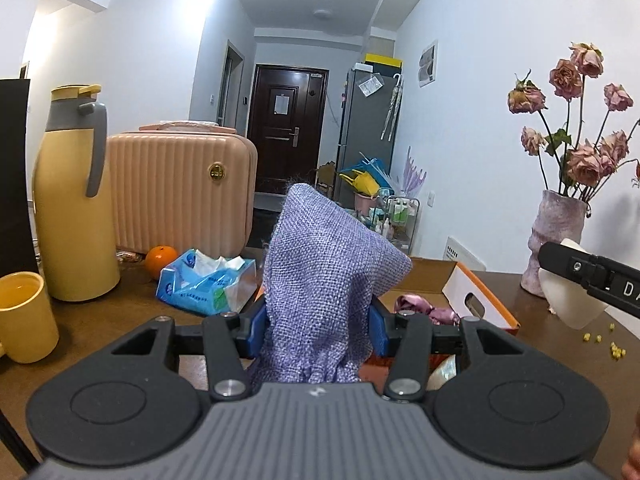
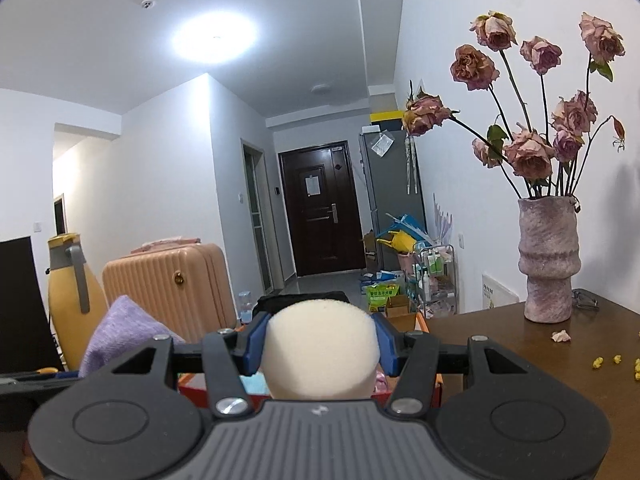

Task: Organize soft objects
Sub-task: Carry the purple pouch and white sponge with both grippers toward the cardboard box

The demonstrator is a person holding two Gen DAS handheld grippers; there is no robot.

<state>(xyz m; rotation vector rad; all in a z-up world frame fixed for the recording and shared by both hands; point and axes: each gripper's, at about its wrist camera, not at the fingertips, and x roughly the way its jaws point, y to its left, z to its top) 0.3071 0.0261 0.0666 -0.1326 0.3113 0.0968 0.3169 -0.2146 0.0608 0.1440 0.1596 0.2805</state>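
A: What have we got in the left gripper?

B: We hold a purple woven pouch there, clamped between the blue pads, its pointed end sticking up ahead of the jaws. Just past it, below and a bit right of our fingers, sits the open cardboard box with a pink satin scrunchie inside.

A: And the right gripper?

B: We have it closed on a cream sponge, which bulges up between the pads. The purple pouch shows off to its left, and the red edge of the box lies under its fingers.

A: What else is around us?

B: Left of the left gripper we see a tissue pack, an orange, a yellow jug, a yellow mug and a pink case. Ahead and right of the right gripper, a vase of dried roses stands on the table.
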